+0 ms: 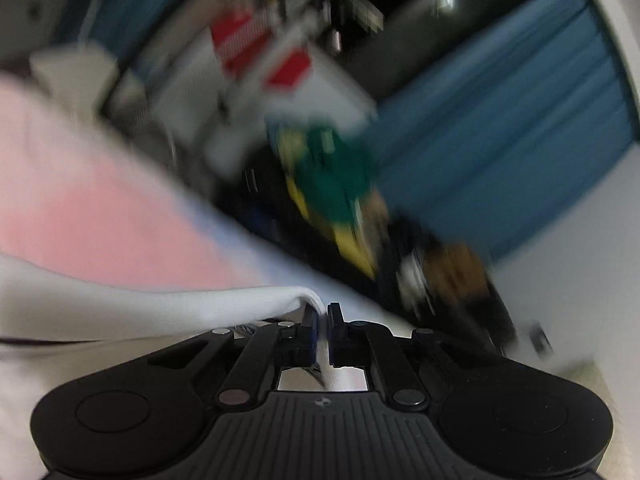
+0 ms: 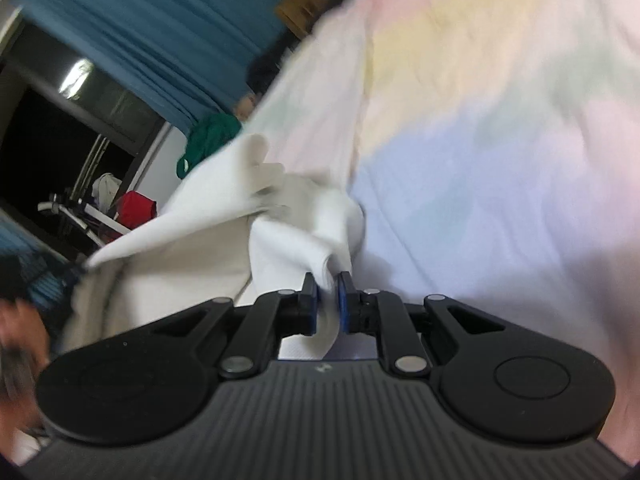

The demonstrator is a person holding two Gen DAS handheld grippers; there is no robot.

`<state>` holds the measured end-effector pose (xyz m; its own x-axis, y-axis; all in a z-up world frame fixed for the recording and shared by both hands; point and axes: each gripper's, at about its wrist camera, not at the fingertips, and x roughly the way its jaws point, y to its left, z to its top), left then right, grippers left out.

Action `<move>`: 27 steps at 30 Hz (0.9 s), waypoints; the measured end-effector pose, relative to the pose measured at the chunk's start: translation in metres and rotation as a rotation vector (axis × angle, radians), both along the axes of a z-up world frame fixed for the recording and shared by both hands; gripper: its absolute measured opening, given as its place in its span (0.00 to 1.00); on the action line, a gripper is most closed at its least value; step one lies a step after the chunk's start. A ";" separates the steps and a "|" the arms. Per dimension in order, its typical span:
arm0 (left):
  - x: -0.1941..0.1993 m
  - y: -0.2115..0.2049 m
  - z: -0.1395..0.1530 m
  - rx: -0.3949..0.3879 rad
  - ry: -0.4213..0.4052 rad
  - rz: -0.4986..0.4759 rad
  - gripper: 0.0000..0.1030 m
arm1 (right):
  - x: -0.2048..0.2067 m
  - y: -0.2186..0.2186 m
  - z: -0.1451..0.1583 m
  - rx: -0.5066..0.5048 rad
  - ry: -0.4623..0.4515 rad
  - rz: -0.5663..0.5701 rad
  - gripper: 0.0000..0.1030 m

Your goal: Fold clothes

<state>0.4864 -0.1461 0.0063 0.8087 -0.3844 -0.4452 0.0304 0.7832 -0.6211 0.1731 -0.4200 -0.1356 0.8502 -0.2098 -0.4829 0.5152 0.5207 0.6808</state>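
Observation:
A white garment [image 2: 192,216] hangs stretched above a bed with a pastel sheet [image 2: 480,120]. My right gripper [image 2: 328,286] is shut on a bunched fold of it, the cloth running between the blue pads and away to the left. In the left wrist view my left gripper [image 1: 322,314] is shut on a thin edge of the same white garment [image 1: 160,304], which stretches off to the left. The left view is heavily blurred. A pink part of the sheet [image 1: 100,208] lies beyond the cloth there.
Blue curtains [image 1: 520,128] [image 2: 160,20] hang at the room's edge by a dark window [image 2: 48,140]. A green cloth [image 2: 212,136] and blurred clutter [image 1: 340,200] sit past the bed. A rack with a red item [image 2: 136,208] stands at the left.

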 end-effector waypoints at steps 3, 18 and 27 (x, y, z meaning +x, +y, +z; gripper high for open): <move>0.027 0.012 -0.009 0.058 -0.003 0.038 0.20 | 0.007 0.008 0.003 -0.067 -0.012 0.007 0.13; -0.154 0.059 -0.032 0.410 -0.021 -0.341 0.56 | 0.024 0.016 0.006 -0.113 -0.004 0.061 0.13; -0.346 0.154 -0.057 0.408 -0.097 -0.278 0.57 | 0.018 0.036 0.021 -0.189 -0.009 0.175 0.13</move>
